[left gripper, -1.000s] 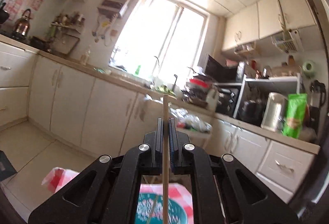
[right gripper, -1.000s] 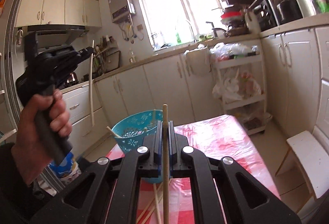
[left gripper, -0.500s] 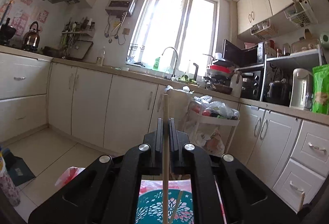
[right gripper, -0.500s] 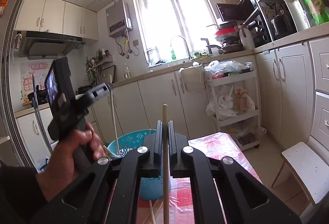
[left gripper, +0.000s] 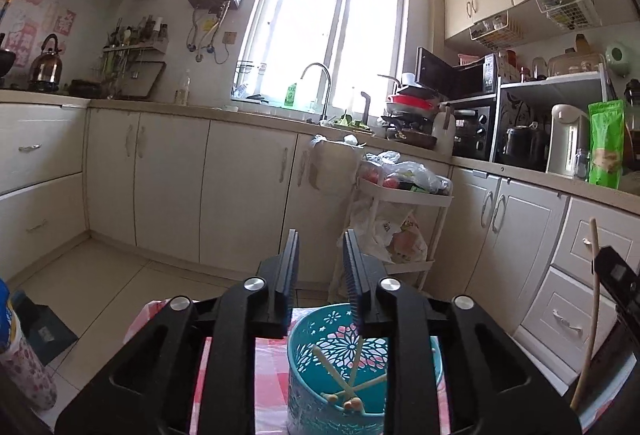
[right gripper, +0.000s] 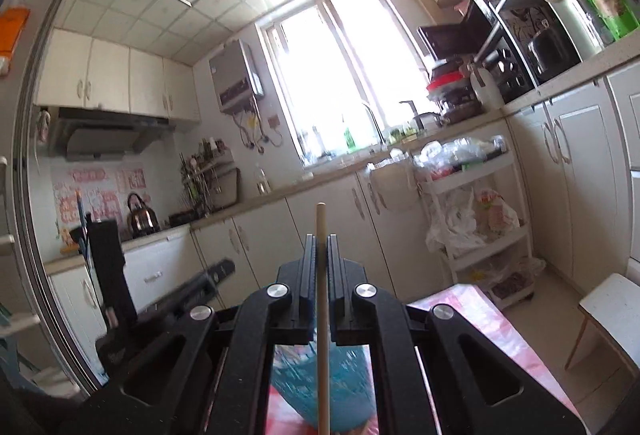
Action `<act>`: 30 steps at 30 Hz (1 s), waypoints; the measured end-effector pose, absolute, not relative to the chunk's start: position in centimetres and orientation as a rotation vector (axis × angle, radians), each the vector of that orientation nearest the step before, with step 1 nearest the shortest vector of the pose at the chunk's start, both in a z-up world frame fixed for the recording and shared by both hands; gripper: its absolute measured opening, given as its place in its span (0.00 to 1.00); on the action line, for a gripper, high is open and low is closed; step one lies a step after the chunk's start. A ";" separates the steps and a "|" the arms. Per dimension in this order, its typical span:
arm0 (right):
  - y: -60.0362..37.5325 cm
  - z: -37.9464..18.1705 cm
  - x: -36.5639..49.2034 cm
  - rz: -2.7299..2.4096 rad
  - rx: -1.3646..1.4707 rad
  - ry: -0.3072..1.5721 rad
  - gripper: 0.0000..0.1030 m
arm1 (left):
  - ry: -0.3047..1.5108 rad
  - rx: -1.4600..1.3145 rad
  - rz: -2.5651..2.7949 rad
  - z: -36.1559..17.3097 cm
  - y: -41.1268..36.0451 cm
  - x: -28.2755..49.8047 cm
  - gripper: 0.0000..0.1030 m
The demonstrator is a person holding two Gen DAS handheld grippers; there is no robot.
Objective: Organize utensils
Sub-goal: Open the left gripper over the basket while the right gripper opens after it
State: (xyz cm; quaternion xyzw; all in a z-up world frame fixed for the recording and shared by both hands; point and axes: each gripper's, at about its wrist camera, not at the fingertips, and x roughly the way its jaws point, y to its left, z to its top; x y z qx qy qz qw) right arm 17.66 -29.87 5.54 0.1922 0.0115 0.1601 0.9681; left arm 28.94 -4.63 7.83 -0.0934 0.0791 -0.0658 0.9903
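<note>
A teal perforated basket [left gripper: 304,387] stands on the red-checked tablecloth [left gripper: 272,367], with several pale chopsticks [left gripper: 344,383] lying inside it. My left gripper [left gripper: 320,255] is open and empty, right above the basket. My right gripper [right gripper: 318,255] is shut on a pale wooden chopstick [right gripper: 322,315], held upright over the blurred teal basket [right gripper: 344,383]. That chopstick also shows at the right edge of the left wrist view [left gripper: 592,307].
The tablecloth [right gripper: 480,319] runs to the right. A white stool [right gripper: 612,307] stands at the right. A white trolley [left gripper: 404,211] with bags stands against the cabinets. A floral bottle [left gripper: 20,355] is at the far left. The left gripper's body [right gripper: 108,275] is at the left.
My left gripper has opened and its chopstick now lies in the basket. My right gripper has moved over the basket, still holding its chopstick.
</note>
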 end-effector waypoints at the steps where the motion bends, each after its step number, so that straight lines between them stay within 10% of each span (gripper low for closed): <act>1: -29.5 6.2 17.7 0.334 0.397 -0.004 0.06 | 0.150 -0.209 -0.131 7.9 -4.2 28.5 0.26; 16: -25.1 11.4 23.8 0.408 0.415 -0.191 0.06 | -0.086 -0.398 -0.016 12.7 2.1 22.4 0.31; 30: -21.9 4.7 27.9 0.370 0.263 0.002 0.06 | -0.070 -0.361 0.005 13.7 1.9 22.9 0.33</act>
